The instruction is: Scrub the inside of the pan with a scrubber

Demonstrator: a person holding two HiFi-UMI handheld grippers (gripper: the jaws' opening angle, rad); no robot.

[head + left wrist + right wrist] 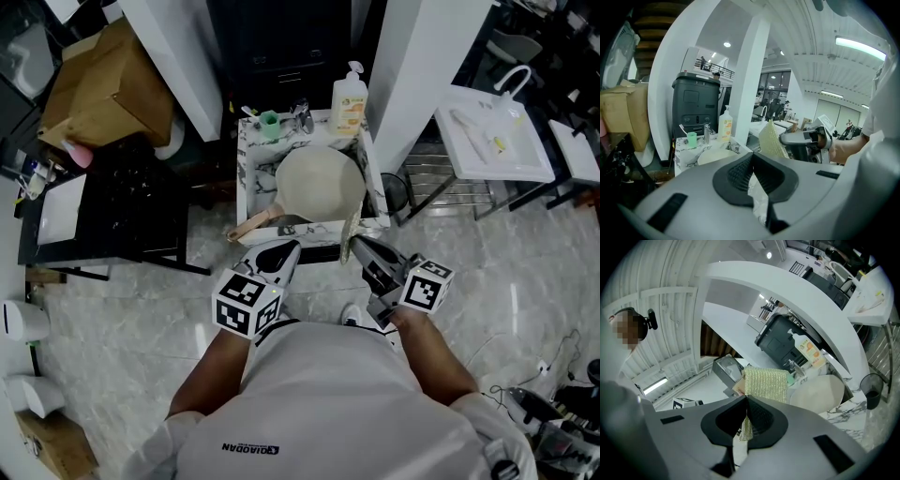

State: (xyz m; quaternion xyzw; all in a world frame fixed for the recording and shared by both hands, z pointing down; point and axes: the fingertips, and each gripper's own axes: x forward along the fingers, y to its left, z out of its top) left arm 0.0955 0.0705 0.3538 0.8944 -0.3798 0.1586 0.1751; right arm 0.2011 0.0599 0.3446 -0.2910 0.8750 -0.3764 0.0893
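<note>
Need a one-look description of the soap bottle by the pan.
In the head view, find the marble sink holding the cream pan. The soap bottle stands at its back right corner. It is the tallest thing there, with a white pump and an orange label, unlike the short green cup and the tap to its left.

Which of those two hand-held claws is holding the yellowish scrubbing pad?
The right gripper: the scrubber sticks up from its shut jaws. The left gripper is shut too, but has no pad in it.
</note>
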